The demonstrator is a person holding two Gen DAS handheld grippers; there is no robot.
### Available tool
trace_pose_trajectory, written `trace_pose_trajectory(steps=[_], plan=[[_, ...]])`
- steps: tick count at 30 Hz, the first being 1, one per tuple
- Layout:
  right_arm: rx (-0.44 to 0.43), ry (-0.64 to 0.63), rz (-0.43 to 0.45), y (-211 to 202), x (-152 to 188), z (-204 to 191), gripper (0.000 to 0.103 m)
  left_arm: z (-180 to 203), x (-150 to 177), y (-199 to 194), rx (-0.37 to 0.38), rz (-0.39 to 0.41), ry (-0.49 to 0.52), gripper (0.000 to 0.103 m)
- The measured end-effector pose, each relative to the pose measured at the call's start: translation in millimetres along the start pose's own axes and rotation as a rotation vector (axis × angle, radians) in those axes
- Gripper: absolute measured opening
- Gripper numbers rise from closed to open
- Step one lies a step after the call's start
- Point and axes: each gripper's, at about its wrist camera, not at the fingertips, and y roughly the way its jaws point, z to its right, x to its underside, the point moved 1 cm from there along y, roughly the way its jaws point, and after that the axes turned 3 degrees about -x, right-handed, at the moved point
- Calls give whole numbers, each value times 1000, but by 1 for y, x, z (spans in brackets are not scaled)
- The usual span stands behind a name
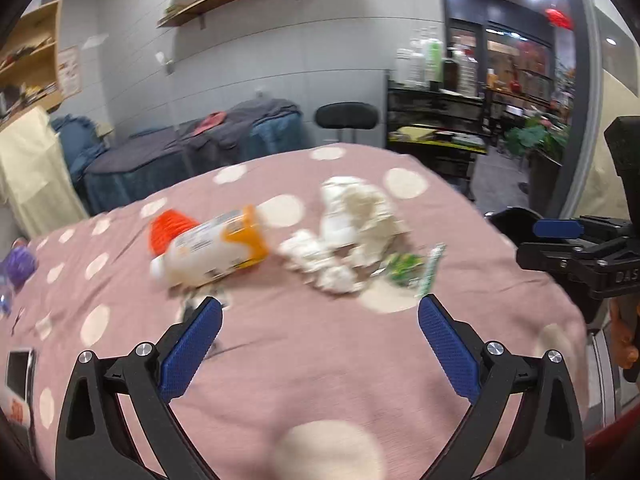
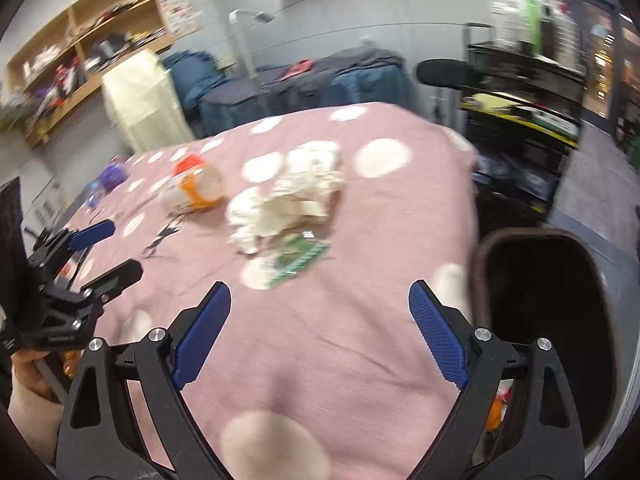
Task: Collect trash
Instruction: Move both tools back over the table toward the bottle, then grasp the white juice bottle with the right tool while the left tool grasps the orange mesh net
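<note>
A pink table cover with pale dots (image 1: 320,360) (image 2: 340,340) holds the trash. A plastic bottle with an orange label (image 1: 212,250) (image 2: 196,190) lies on its side. Crumpled white tissues (image 1: 348,228) (image 2: 288,196) lie to its right. A green wrapper (image 1: 412,268) (image 2: 298,258) lies in front of the tissues. My left gripper (image 1: 320,312) is open and empty, short of the trash. My right gripper (image 2: 320,300) is open and empty, near the wrapper. Each gripper shows in the other's view, the right one at the right edge (image 1: 560,236) and the left one at the left edge (image 2: 104,248).
A dark bin (image 2: 548,320) stands at the table's right edge. An orange-red object (image 1: 170,226) sits behind the bottle. A purple object (image 1: 18,266) (image 2: 110,174) lies at the far left. Small dark scraps (image 2: 164,236) lie near the bottle. Covered tables, shelves and a stool stand behind.
</note>
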Motion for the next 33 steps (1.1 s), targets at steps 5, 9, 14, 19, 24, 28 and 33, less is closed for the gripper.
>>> trace_pose_trajectory(steps=[5, 9, 14, 19, 24, 28, 33], plan=[[-70, -126, -60, 33, -17, -52, 90, -62, 18, 3, -79, -38, -80, 97], [-115, -211, -103, 66, -33, -89, 90, -105, 27, 10, -100, -71, -146, 97], [-135, -370, -161, 105, -61, -130, 90, -137, 30, 18, -127, -86, -180, 97], [-113, -600, -224, 148, -101, -175, 90, -158, 27, 23, -129, -89, -193, 97], [-78, -858, -352, 202, -125, -215, 90, -170, 26, 29, -128, -99, -183, 97], [-38, -972, -459, 242, -126, -224, 90, -180, 26, 38, -130, -112, -181, 97], [-34, -1031, -563, 281, -114, -221, 79, -193, 23, 52, -112, -125, -212, 97]])
